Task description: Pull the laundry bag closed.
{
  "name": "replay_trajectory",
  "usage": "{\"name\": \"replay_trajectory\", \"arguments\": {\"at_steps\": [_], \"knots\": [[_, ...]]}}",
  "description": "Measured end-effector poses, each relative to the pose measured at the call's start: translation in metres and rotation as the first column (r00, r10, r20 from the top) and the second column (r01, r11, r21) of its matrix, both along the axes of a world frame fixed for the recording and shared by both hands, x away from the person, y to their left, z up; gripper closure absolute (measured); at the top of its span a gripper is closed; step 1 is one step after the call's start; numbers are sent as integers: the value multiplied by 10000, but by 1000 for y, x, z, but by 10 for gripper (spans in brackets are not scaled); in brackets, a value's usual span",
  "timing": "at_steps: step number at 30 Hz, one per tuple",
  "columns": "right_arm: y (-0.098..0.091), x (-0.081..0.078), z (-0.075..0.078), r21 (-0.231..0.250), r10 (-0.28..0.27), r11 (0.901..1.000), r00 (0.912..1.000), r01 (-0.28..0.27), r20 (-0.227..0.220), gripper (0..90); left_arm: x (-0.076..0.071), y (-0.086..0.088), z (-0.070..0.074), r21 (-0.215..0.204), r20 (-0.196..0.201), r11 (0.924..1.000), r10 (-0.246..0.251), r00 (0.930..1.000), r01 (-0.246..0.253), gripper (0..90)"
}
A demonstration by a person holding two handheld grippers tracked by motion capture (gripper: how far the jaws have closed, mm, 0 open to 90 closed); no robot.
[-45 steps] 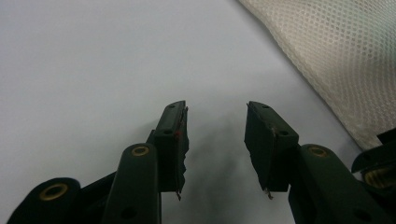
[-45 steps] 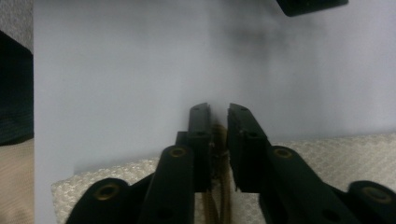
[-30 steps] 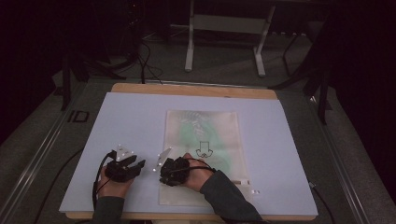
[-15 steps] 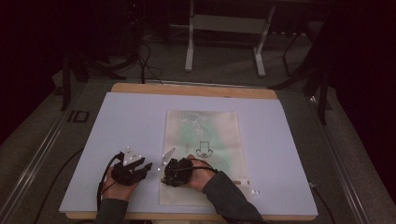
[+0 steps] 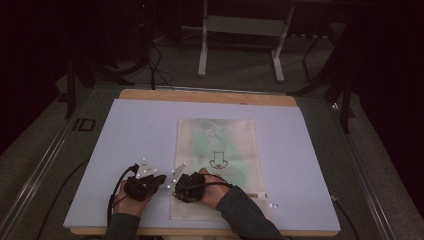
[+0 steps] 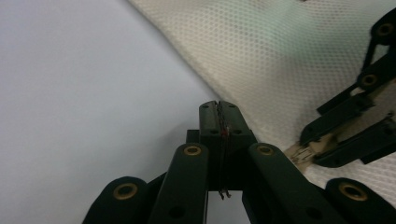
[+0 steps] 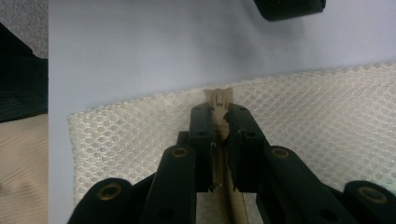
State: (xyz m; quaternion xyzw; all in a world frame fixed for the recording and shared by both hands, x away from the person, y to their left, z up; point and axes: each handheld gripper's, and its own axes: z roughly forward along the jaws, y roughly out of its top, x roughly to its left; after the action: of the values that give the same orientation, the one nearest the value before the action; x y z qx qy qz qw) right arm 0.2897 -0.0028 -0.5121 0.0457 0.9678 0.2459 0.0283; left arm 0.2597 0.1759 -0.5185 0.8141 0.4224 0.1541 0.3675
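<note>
A cream mesh bag (image 5: 220, 145) with a green patch and a small black print lies flat on the pale mat (image 5: 140, 130). My right gripper (image 5: 176, 190) is at the bag's near left corner, pointing left. In the right gripper view it (image 7: 218, 109) is shut on the beige zipper end (image 7: 218, 97) at the mesh bag's (image 7: 327, 107) edge. My left gripper (image 5: 161, 179) sits just left of the bag. Its jaws (image 6: 218, 105) are pressed together over bare mat, beside the mesh bag (image 6: 280, 56). The right gripper (image 6: 355, 126) appears there holding the zipper tape (image 6: 303, 154).
The mat lies on a wooden table (image 5: 205, 96). Beyond the table, a metal stand (image 5: 240, 25) and dark cables (image 5: 150, 65) are on the floor. Small white bits (image 5: 272, 205) lie right of the person's right sleeve (image 5: 245, 215).
My left gripper has slid a little to the right, closer to the bag's corner and the right gripper. The right gripper has stayed on the zipper.
</note>
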Motion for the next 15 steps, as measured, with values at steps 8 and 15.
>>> {"name": "replay_trajectory", "arguments": {"at_steps": [8,15], "knots": [[-2,-1,-1,145,-43,9999,10000,43,49,812,1,-12,-2,-130,-230,9992,-390,9990,387,885],[-2,-3,-1,185,-72,9998,9998,69,188,813,1,-23,-6,-75,-490,9972,-745,9960,743,884]]}}
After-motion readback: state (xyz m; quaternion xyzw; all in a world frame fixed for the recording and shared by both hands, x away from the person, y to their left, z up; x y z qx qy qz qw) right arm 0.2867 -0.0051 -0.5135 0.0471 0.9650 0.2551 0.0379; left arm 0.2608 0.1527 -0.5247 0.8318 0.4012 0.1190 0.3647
